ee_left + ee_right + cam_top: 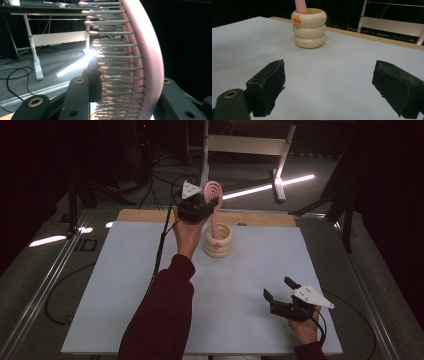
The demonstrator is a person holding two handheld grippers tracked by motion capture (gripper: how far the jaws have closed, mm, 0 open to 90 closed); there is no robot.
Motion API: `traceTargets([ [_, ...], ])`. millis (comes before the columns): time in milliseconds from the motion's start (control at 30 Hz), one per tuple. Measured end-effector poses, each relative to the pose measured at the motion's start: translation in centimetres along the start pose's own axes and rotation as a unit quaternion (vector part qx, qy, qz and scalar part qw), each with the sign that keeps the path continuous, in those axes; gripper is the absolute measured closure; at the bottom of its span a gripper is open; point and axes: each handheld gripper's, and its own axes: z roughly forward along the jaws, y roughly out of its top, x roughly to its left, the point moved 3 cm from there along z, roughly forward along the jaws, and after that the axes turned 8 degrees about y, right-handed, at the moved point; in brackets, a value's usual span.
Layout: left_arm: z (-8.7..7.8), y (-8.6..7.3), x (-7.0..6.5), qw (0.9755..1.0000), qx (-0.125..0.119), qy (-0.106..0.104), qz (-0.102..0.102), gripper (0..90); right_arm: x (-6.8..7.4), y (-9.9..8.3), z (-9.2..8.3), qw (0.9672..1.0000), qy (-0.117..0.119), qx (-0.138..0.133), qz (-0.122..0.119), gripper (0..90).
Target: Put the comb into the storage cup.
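Near right, the right gripper rests w/ jaws wide apart, nothing between them. Far centre, the left gripper is clamped on the pink hairbrush head, handle down inside the cream holder. Risk: a tilted pull drags the handle vs the rim & tips the unsteadied holder.

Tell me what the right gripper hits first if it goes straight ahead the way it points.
Probably the cream holder. The right gripper, jaws open, faces it across bare table; the holder sits left of centre, so it might just miss.
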Motion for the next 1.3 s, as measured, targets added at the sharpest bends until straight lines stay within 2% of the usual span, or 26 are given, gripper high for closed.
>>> traceTargets([
  [1300,1.3,-2.1,-0.1,0.9998,0.019,0.001,-0.004,63.8,0.2,0.0,0.1,1.0,0.004,0.002,-0.002,11.0],
])
